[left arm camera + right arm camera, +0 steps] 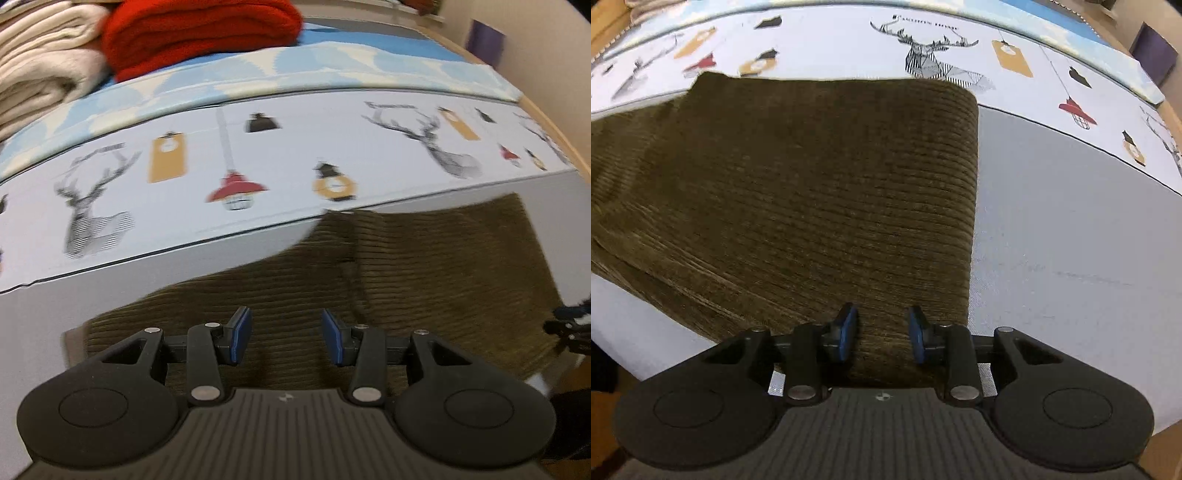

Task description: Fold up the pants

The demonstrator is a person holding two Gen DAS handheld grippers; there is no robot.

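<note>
Olive-brown corduroy pants (406, 273) lie folded flat on the grey bed surface (110, 288). My left gripper (286, 338) is open and empty, hovering over the near left part of the pants. In the right wrist view the pants (812, 192) fill the left and middle, with a straight folded edge on the right. My right gripper (882, 338) is open and empty over the near right corner of the pants. The right gripper also shows at the right edge of the left wrist view (570, 325).
A printed sheet with deer heads and lamps (258, 166) lies beyond the pants. A folded red blanket (199, 33) and a cream blanket (40, 59) are stacked at the back left. Bare grey bed surface (1071, 240) lies to the right of the pants. A wooden bed edge (546, 114) runs at the right.
</note>
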